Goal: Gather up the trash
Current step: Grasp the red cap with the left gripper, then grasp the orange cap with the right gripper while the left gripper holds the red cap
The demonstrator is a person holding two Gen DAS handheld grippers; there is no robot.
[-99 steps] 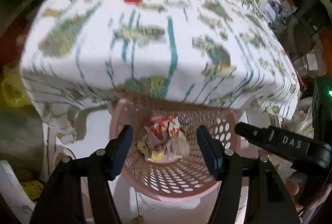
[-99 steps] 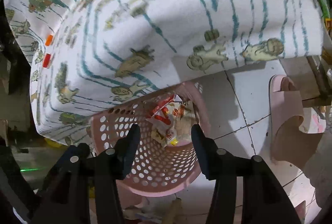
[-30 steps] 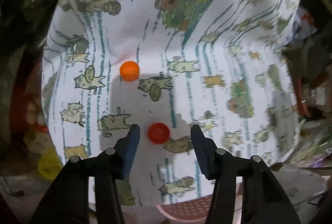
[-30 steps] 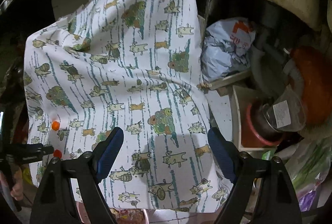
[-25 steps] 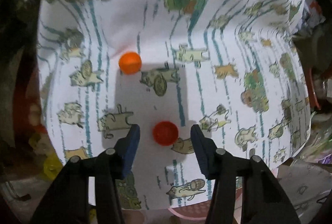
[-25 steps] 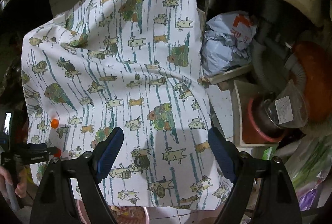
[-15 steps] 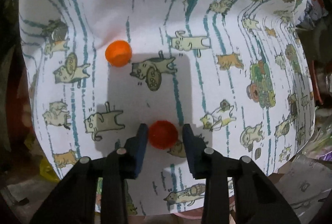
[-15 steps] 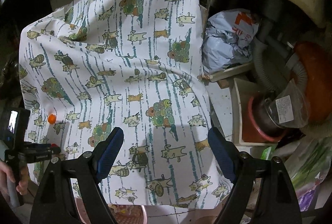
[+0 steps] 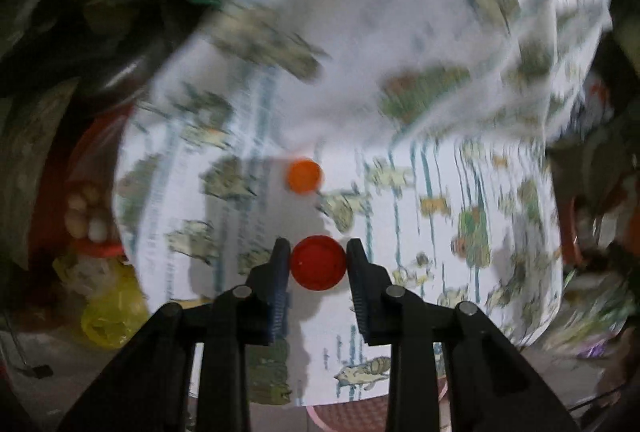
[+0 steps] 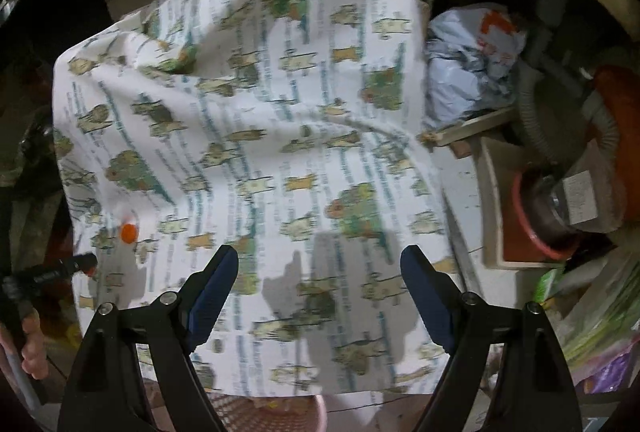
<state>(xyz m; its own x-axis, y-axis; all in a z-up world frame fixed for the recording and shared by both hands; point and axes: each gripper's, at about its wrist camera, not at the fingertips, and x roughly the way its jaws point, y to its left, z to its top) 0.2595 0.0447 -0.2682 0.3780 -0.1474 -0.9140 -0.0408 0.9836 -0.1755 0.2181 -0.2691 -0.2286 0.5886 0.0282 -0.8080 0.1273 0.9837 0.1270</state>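
A red bottle cap (image 9: 318, 262) sits pinched between the blue pads of my left gripper (image 9: 318, 247), which is shut on it just above the cat-print cloth (image 9: 400, 200). An orange cap (image 9: 304, 176) lies on the cloth a little beyond it. In the right wrist view the same orange cap (image 10: 129, 231) shows at the cloth's left side, with the left gripper's tip (image 10: 86, 262) next to it. My right gripper (image 10: 320, 256) hangs open over the cloth's near part with nothing between its fingers. The pink perforated basket's rim (image 10: 318, 412) peeks out under the cloth's near edge.
A blue-grey plastic bag (image 10: 476, 72), a hose and a red-rimmed jar (image 10: 540, 220) crowd the right of the covered table. A yellow bag (image 9: 112, 308) lies at the left on the floor. A person's hand (image 10: 32, 352) grips the left tool's handle.
The left jaws closed on the red cap, which has come up off the cloth with them. The left view is now blurred by motion. The right gripper stayed open and shifted slightly.
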